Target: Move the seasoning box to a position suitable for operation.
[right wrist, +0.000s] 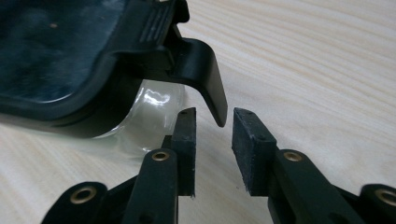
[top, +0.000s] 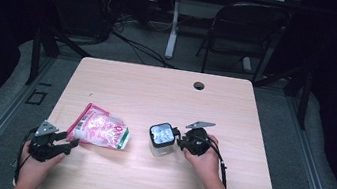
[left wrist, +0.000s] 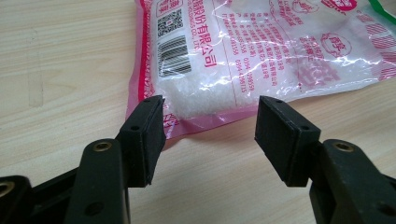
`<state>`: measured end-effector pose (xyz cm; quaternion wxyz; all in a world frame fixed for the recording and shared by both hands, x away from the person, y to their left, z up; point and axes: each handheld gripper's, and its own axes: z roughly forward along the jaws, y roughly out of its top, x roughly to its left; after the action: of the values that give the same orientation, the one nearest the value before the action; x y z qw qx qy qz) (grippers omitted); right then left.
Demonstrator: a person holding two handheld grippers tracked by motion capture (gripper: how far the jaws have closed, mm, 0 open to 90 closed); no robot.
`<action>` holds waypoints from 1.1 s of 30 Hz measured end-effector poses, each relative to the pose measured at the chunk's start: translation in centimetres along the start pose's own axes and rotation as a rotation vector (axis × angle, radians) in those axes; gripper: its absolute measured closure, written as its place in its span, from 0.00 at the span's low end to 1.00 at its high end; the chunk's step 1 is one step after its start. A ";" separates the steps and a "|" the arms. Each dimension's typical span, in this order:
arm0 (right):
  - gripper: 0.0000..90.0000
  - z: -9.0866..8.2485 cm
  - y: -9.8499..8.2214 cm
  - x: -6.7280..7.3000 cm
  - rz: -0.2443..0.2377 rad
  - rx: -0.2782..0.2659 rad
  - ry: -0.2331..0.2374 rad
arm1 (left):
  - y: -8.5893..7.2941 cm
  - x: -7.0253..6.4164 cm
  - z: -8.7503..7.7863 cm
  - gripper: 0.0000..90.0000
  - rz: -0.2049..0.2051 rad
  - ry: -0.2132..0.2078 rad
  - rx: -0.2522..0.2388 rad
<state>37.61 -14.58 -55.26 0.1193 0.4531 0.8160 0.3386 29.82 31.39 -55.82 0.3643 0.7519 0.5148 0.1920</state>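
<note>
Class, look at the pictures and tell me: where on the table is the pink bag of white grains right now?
In the high view, the pink bag lies flat on the table, left of the clear container with the black lid; the open left tongs sit just short of its near corner.

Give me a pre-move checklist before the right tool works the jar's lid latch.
1. Jar upright on the table: ok.
2. Lid latch lifted, its tip just above the right tool: ok.
3. Right tool's pads pressing on the latch: not ok, gaps on both sides.
4. Left tool open at the bag edge, gripping nothing: ok.
5. Bag lies apart from the jar: ok.
6. Jar's contents: cannot tell.
</note>
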 end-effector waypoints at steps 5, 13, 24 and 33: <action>0.84 1.0 0.4 0.2 0.004 -0.004 -0.017 | 0.0 0.2 0.0 0.47 -0.001 0.001 0.001; 0.86 1.6 0.9 0.4 -0.003 0.011 -0.043 | 0.0 0.3 -0.1 0.47 -0.002 0.003 -0.001; 0.88 1.5 1.0 0.7 0.024 0.003 -0.074 | 0.0 0.3 -0.1 0.47 -0.001 0.006 -0.001; 0.90 1.5 1.0 1.1 0.036 -0.010 -0.103 | 0.0 0.4 -0.1 0.47 -0.005 0.008 -0.002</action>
<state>38.40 -12.64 -55.63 0.1571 0.4839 0.7989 0.3210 29.89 31.78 -55.84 0.3635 0.7495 0.5178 0.1948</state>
